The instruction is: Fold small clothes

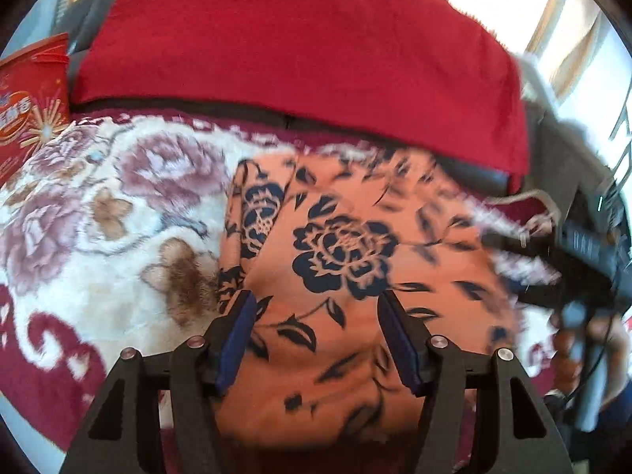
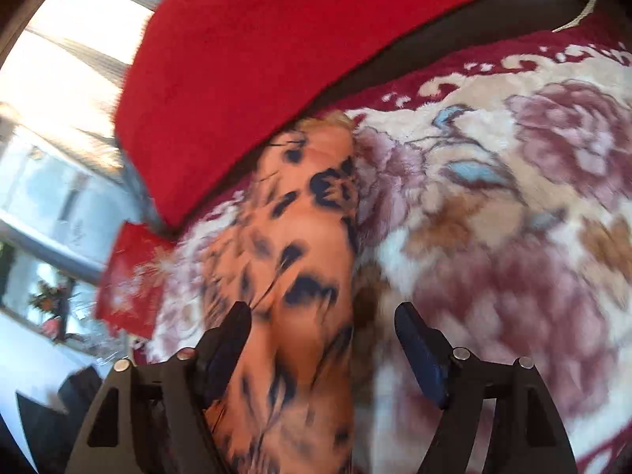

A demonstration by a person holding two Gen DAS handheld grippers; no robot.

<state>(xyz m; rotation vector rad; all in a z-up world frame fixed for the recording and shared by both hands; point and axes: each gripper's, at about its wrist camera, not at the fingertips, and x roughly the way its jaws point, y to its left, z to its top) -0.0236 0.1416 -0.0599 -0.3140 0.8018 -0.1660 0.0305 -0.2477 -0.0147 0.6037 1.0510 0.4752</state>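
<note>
The orange flowered garment (image 1: 347,245) is lying on the floral blanket (image 1: 98,213), below the red cushion (image 1: 300,51). The left gripper (image 1: 316,300) and right gripper (image 2: 324,312) are hovering spread wide, gripping nothing. A red box (image 1: 27,106) is sitting nearby, contents hidden.

Both wrist views look steeply down, close over the same orange garment (image 1: 355,245) on the blanket (image 2: 493,197).

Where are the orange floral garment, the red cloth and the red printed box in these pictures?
orange floral garment (image 1: 347,252), left wrist view, on its large dark rose print.
red cloth (image 1: 300,47), left wrist view, on its broad middle.
red printed box (image 1: 27,110), left wrist view, on its printed face.
</note>
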